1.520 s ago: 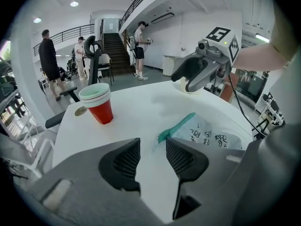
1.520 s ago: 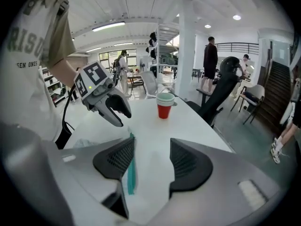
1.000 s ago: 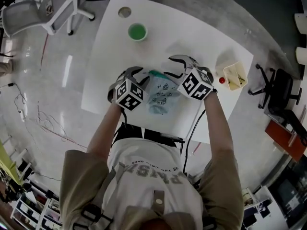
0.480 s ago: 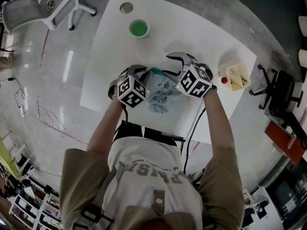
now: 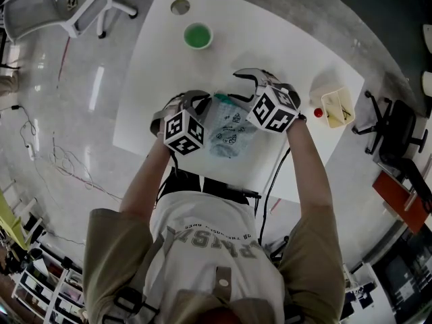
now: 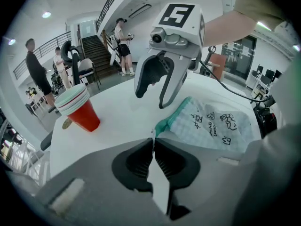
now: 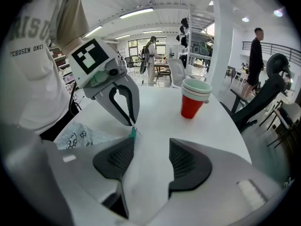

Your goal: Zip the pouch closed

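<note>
The left gripper (image 6: 153, 140), jaws closing on the teal-edged printed fabric pouch (image 6: 221, 126), must anchor firmly; the right gripper (image 7: 151, 149) waits released.

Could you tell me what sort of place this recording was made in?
Probably an open-plan office or lab hall: a white table, swivel office chairs, a staircase and people standing about.

A white surface (image 5: 283, 46) is seen. On it a patterned pouch (image 5: 229, 130) is laid flat; a stack of cups (image 5: 198, 36) and a round disc (image 5: 180, 7) are set farther off, a tray (image 5: 335, 94) and a red ball (image 5: 318, 113) at the right.
</note>
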`<state>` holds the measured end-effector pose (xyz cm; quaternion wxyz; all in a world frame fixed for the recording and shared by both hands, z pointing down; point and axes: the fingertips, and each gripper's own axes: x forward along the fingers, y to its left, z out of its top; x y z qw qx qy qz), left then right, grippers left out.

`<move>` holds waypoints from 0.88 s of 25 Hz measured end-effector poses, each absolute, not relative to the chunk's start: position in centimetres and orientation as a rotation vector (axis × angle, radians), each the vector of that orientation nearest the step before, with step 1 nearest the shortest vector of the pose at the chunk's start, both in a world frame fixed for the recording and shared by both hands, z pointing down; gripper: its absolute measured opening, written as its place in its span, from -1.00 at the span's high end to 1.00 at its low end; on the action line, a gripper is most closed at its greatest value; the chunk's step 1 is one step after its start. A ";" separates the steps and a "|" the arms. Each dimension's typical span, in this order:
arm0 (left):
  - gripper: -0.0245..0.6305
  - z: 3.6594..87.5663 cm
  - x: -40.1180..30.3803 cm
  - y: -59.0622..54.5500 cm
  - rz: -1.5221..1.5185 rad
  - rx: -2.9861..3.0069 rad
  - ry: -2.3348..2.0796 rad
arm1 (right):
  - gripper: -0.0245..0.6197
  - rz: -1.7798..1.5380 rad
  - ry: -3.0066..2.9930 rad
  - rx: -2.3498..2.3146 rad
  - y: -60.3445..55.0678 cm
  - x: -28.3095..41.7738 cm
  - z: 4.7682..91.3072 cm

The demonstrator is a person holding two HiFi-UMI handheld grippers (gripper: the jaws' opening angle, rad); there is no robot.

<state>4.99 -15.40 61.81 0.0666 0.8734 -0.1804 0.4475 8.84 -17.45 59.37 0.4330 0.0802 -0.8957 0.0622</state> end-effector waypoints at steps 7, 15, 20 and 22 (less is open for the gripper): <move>0.85 60.8 5.4 -15.2 1.346 2.694 -0.491 | 0.21 0.109 -2.209 0.142 -17.8 8.4 59.7; 0.85 60.1 5.9 -14.9 1.357 2.728 -0.439 | 0.21 -0.029 -2.134 -0.009 -17.9 8.1 60.3; 0.85 60.0 5.9 -14.9 1.364 2.733 -0.412 | 0.21 -0.156 -2.033 -0.169 -17.1 7.9 61.7; 0.85 60.0 6.0 -14.9 1.371 2.739 -0.404 | 0.21 -0.184 -2.009 -0.222 -16.8 7.7 62.0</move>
